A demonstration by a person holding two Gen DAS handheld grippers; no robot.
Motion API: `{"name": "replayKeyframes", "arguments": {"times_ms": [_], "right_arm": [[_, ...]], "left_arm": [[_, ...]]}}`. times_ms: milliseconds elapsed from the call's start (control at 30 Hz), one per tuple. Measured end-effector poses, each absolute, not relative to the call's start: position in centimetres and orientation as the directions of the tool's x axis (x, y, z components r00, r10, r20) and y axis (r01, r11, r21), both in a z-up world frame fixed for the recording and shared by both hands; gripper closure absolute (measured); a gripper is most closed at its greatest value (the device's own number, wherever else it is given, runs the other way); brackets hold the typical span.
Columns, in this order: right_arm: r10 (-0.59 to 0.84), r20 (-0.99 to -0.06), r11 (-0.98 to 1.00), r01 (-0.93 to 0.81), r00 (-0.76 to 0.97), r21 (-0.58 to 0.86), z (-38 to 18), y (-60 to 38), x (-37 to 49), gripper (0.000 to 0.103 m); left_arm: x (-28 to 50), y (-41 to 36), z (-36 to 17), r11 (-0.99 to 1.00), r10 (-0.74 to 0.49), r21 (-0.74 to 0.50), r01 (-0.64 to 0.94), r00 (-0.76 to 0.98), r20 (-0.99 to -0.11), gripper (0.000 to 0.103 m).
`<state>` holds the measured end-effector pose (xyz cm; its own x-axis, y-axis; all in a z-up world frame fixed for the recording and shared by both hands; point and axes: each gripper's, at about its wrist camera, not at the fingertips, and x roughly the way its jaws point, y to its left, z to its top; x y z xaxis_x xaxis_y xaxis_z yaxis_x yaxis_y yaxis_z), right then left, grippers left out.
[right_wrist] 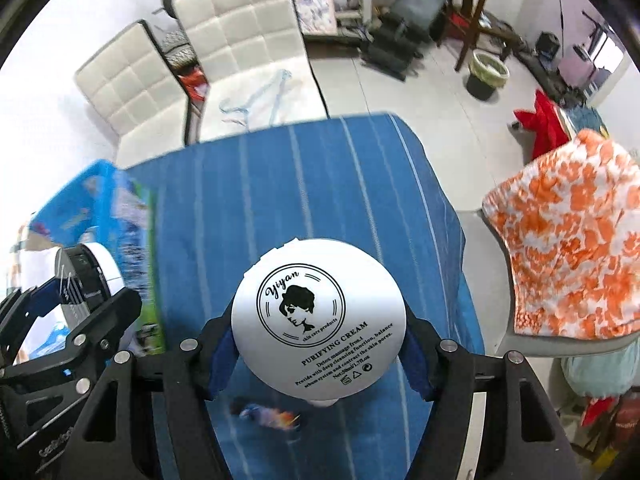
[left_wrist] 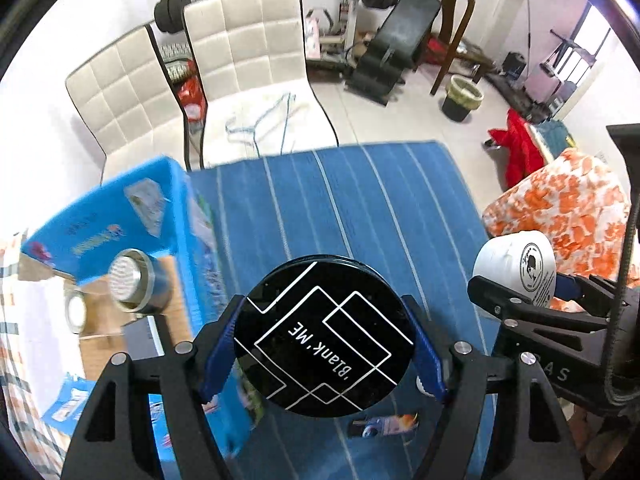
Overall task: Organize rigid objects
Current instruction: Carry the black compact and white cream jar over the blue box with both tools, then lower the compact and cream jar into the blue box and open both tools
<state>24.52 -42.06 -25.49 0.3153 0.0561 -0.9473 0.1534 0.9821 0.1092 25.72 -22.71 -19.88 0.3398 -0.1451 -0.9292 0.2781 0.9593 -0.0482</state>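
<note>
My left gripper is shut on a round black case with white lines and "Blank ME" lettering, held above the blue striped tablecloth. My right gripper is shut on a white cream jar marked "Yiyan Purifying Cream", also held above the cloth. The jar also shows in the left wrist view, and the black case also shows in the right wrist view. A blue cardboard box stands open at the left, with a silver round tin and a tape roll inside.
A small colourful packet lies on the cloth below the grippers. Two white padded chairs stand beyond the table's far edge. An orange and white cloth covers something at the right. Gym equipment and a bin stand on the floor behind.
</note>
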Motion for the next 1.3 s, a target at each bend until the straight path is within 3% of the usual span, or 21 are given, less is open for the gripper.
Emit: {"name": "replayKeyframes", "arguments": {"times_ms": [333, 667, 933, 1300], "right_arm": [[0.136, -0.903, 0.985, 0.041, 0.408, 0.166, -17.9, -33.0, 21.5, 0.033], [0.269, -0.879, 0.963, -0.094, 0.393, 0.253, -15.8, -22.7, 21.3, 0.033], [0.393, -0.881, 0.919, -0.078, 0.263, 0.387, -21.1, -15.4, 24.6, 0.033], [0.415, -0.909, 0.908, 0.038, 0.043, 0.417, -33.6, -7.5, 29.4, 0.033]], "left_arm": [[23.3, -15.7, -13.8, 0.975, -0.132, -0.035, 0.220, 0.445, -0.886, 0.030], [21.9, -5.0, -10.7, 0.995, -0.082, -0.045, 0.086, 0.494, -0.865, 0.030], [22.0, 3.0, -13.5, 0.998, -0.049, -0.059, -0.007, 0.445, -0.894, 0.030], [24.6, 8.2, -24.9, 0.998, -0.054, -0.057, -0.007, 0.237, -0.970, 0.030]]}}
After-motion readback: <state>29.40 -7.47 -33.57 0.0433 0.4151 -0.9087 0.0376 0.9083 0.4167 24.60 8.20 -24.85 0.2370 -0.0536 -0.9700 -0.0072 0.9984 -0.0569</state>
